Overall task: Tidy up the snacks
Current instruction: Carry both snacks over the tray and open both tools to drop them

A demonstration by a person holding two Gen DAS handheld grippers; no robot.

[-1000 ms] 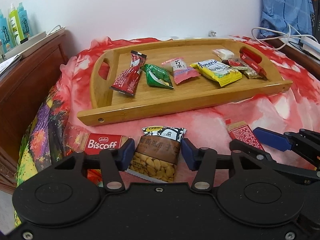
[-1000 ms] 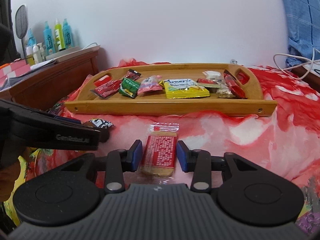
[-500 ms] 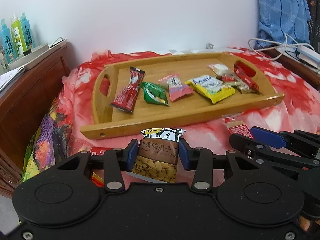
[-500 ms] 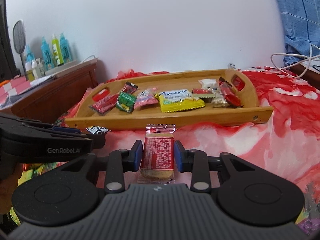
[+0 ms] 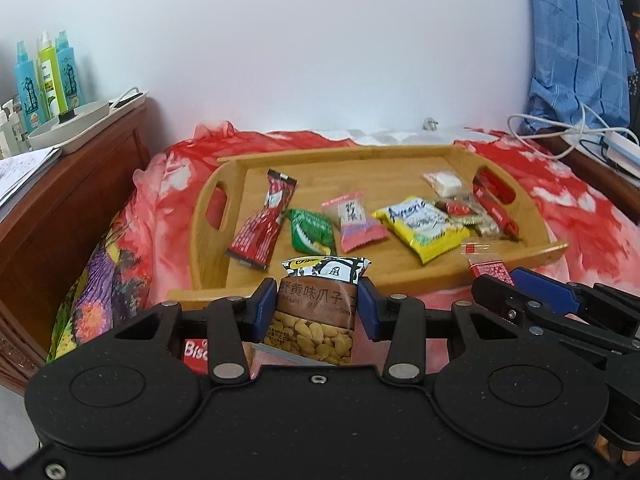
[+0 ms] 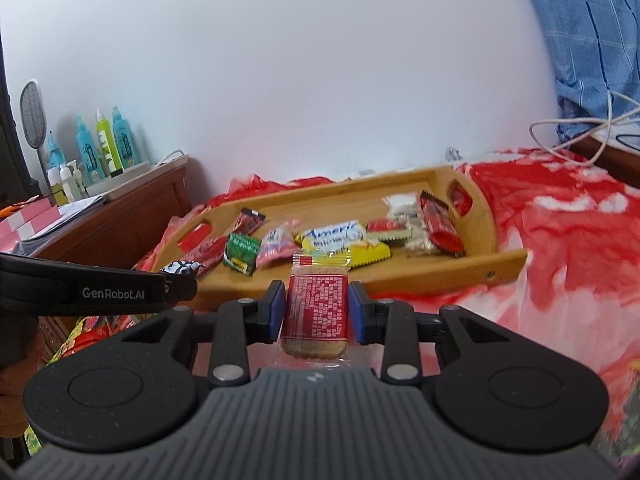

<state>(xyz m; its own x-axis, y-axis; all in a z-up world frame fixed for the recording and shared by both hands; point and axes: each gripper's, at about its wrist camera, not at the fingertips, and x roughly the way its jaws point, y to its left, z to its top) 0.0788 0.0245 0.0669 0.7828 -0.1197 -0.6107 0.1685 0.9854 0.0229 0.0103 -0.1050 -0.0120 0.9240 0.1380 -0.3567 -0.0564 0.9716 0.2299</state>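
Red floral cloth (image 5: 560, 184) beneath a white wall; wooden tray (image 5: 304, 184) holds snacks. Both packets, on the cloth a second ago, now hang lifted: left gripper (image 5: 316, 312) clamps the seed packet (image 5: 316, 320), right gripper (image 6: 316, 312) the biscuit (image 6: 316, 312). Tray's near rim lies just ahead.

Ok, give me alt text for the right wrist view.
The right gripper grips a red biscuit packet above a red bedspread. Beyond lies a wooden tray of assorted snacks, and the left gripper reaches in at left.
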